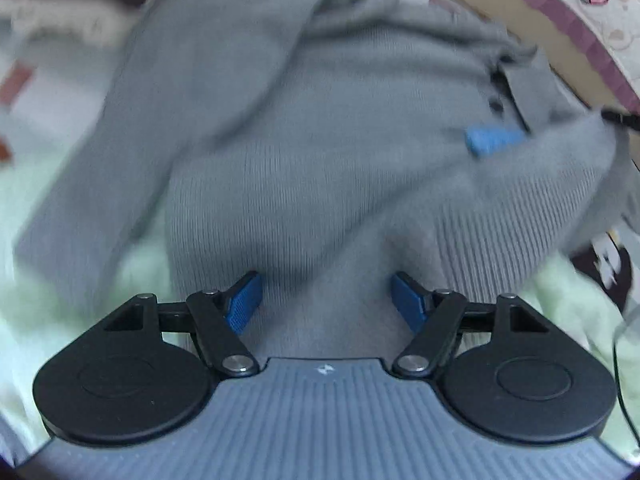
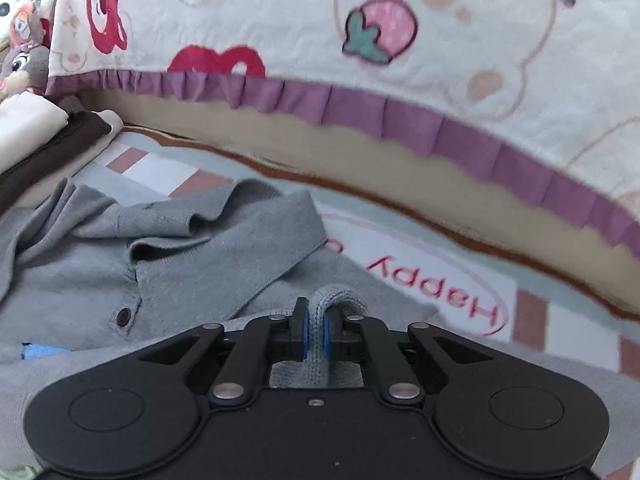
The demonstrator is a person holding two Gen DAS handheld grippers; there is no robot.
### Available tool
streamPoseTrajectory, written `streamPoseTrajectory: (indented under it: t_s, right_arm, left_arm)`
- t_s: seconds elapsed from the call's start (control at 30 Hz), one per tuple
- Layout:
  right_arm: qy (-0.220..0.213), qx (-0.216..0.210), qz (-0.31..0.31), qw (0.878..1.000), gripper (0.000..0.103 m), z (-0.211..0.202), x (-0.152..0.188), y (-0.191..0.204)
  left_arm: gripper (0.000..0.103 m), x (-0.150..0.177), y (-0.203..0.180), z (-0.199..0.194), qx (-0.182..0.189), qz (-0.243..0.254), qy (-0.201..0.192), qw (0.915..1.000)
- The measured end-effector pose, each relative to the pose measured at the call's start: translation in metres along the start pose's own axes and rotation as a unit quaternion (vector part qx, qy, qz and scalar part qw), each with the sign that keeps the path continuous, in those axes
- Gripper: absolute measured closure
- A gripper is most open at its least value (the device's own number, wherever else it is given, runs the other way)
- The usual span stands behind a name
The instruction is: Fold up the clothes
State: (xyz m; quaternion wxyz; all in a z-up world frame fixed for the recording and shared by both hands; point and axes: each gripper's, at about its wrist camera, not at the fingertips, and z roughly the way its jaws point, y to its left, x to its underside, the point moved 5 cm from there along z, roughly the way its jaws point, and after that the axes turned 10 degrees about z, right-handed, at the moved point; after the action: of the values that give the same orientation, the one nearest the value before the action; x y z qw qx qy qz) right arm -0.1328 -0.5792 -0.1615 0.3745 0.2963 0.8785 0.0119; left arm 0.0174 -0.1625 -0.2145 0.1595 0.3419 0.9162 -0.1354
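Looking along both tongs, we saw the grey sweater (image 1: 320,128) lying on the printed mat (image 2: 440,264) beside the ruffled quilt (image 2: 400,40), collar (image 2: 224,216) away from us and its long axis running forward from the left gripper (image 1: 326,300). That gripper was spread wide over the ribbed hem, gripping nothing, while the right gripper (image 2: 316,332) was clenched on a rolled knit edge near the collar. We judged the right hand nearer the fold, the cloth lying to its left.
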Motion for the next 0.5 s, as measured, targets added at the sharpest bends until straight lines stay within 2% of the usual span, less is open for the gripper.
streamPoseTrajectory:
  t_s: [0.1,0.13,0.17,0.23,0.37,0.5]
  right_arm:
    - [-0.008,-0.062,0.034,0.997,0.077,-0.020,0.014,0.005]
    - [-0.011,-0.083,0.046,0.995,0.061,-0.027,0.018,0.006]
    - [-0.014,-0.104,0.057,0.993,0.054,-0.034,0.023,0.008]
    - [-0.019,-0.133,0.074,0.988,0.054,-0.048,0.034,0.009]
    - [-0.011,-0.092,0.096,0.991,0.054,-0.067,0.065,-0.008]
    - [0.013,-0.087,0.126,0.988,0.051,-0.066,0.092,-0.024]
  left_arm:
    - [0.027,-0.008,0.000,0.008,-0.037,0.025,-0.012,0.9989]
    - [0.027,-0.006,0.000,0.009,-0.045,0.033,-0.014,0.9984]
    - [0.027,-0.003,0.000,0.007,-0.044,0.028,-0.023,0.9984]
    - [0.027,0.001,0.000,0.003,-0.044,0.035,-0.033,0.9979]
    - [0.027,0.001,0.002,0.000,-0.044,0.043,-0.036,0.9975]
    - [0.025,-0.001,0.000,0.003,-0.045,0.047,-0.031,0.9974]
